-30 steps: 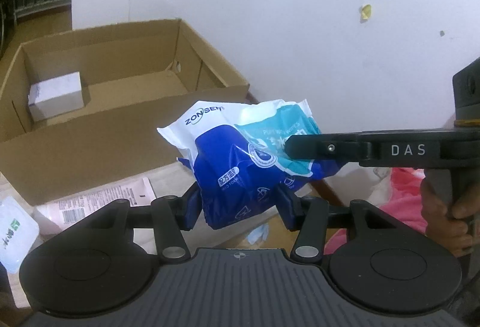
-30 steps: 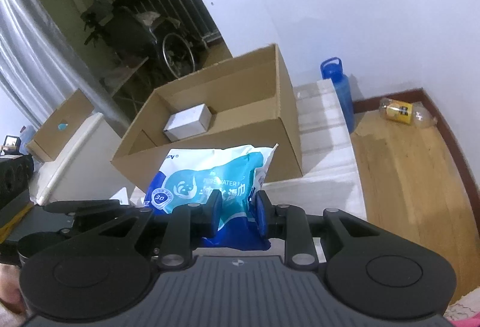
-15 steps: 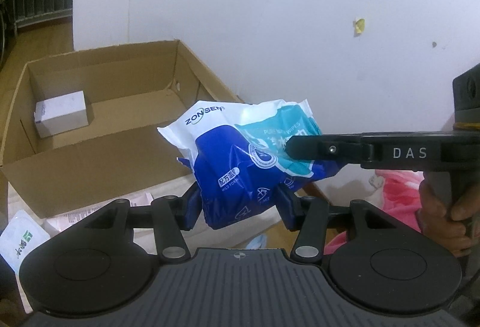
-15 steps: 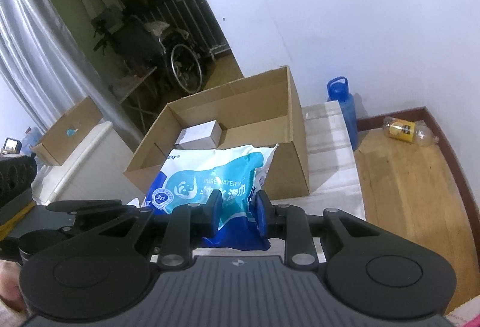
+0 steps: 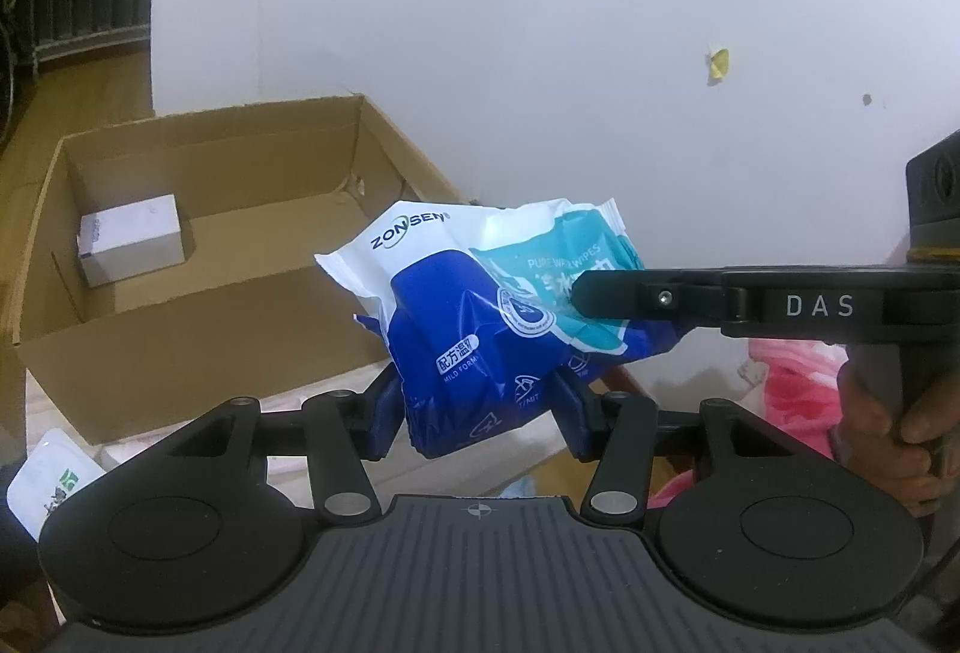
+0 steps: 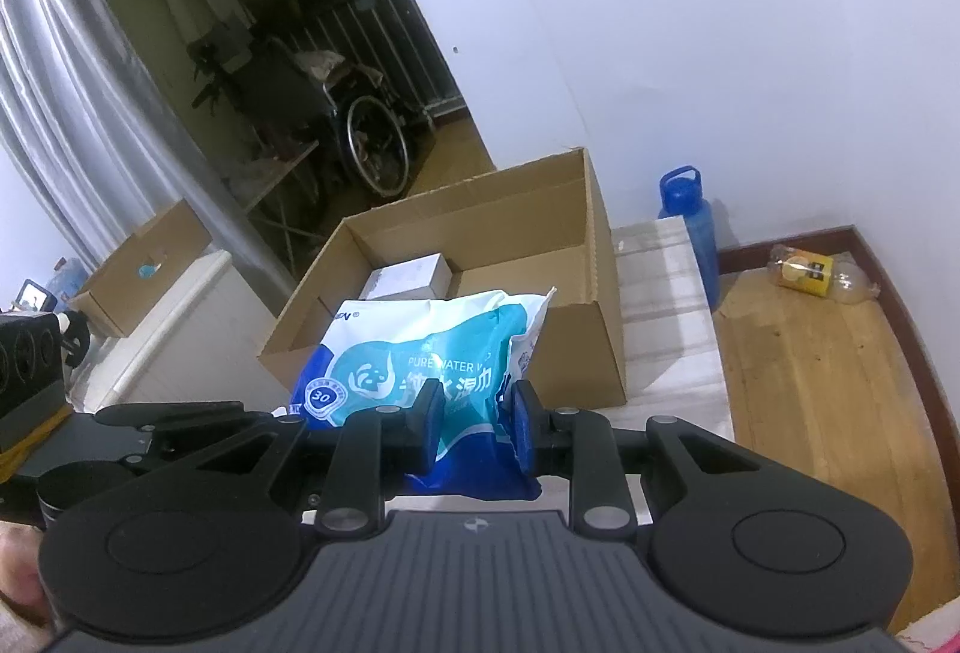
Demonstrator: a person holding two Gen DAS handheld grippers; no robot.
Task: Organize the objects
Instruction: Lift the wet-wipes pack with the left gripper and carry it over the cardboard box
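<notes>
Left gripper: the left gripper (image 5: 480,413) was clenched on the lower, dark-blue end of the pack of wipes (image 5: 498,317), one finger pressing in on each side.
Right gripper: the right gripper (image 6: 474,428) was also clamped on the same pack (image 6: 432,377), pinching its teal end – in the left view it reached in from the right as a black bar across the pack.
Pack of wipes: held in the air between both grippers, above and in front of the near wall of the cardboard box (image 5: 198,317), not yet inside it.
Cardboard box: open, standing on a white striped surface (image 6: 660,329); a small white box (image 5: 132,239) sat in its far left corner, the rest of the floor bare.
Around: a blue bottle (image 6: 690,227) stood beside the white surface, and a small flat pouch (image 5: 48,479) lay in front of the box at the lower left.
Risk: the pack was soft and crumpled under the squeeze, so I judged it could slip or twist if one gripper let go before the other had it steady – and it could catch on the box's near wall if lowered too early.
Change: against the frame a second before, the box sat lower and further off in both views, so the pack had been lifted higher; both grips looked the same.
</notes>
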